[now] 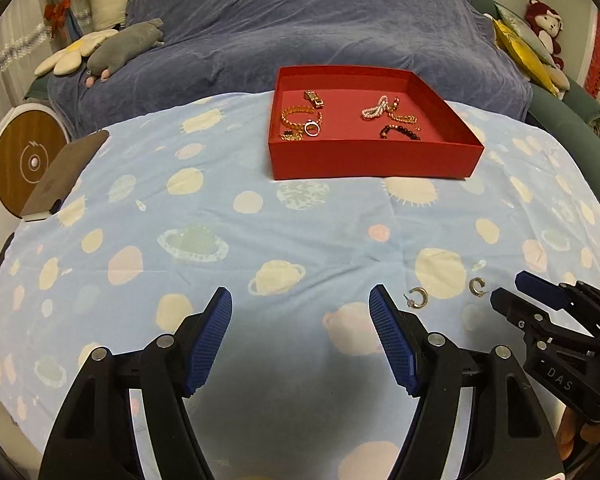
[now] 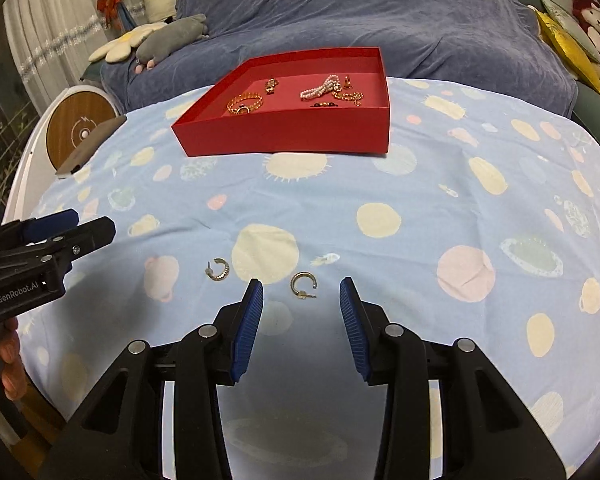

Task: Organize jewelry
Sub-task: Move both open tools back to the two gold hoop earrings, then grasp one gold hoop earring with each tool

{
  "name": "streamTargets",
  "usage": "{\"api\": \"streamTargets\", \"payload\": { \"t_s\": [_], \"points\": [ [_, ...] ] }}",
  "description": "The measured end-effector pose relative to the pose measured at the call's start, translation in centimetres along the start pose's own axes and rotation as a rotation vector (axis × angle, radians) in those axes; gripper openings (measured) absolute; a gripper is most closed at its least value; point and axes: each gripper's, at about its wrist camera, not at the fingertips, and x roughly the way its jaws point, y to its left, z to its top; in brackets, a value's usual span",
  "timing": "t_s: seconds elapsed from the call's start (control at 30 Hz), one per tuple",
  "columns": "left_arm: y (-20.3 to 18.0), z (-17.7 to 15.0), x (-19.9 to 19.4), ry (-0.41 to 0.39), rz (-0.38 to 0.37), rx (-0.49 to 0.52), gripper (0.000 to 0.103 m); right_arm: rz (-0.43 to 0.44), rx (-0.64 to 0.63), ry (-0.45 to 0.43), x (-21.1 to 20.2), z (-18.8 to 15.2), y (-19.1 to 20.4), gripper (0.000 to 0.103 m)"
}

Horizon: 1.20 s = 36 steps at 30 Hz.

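Your right tool (image 2: 301,300), jaws apart, framed a gold hoop earring (image 2: 302,285) at lower centre, its twin (image 2: 218,269) lay left, your left tool (image 1: 301,312) gaped idle; next, likely pinch and carry it to the red tray (image 2: 284,136) at upper centre.

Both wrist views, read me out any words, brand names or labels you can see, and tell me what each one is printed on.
"DAS": white letters on the black body of the right gripper, seen in the left wrist view.
"GenRobot.AI": white letters on the black body of the left gripper, seen in the right wrist view.
A lightning-bolt mark sits on the round wooden disc; no words on it.
Nothing readable on the red tray.
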Motion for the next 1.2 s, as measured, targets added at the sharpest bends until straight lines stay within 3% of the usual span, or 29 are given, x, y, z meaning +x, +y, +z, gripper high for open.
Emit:
{"api": "streamTargets", "payload": {
  "t_s": [0.33,0.6,1.2],
  "points": [
    [-0.9,-1.1,1.3,0.036,-0.036,0.030,0.069,-0.008,-0.035,0.025,2.1,-0.2,0.5,0.037],
    [-1.3,-1.1,1.8,0.048,-0.058,0.034,0.069,-0.028,-0.056,0.027,2.7,-0.1,0.4,0.017],
    [-5.8,-1.1,3.5,0.033,-0.121,0.117,0.068,-0.015,-0.001,-0.005,0.6,0.3,-1.5,0.016]
  ]
}}
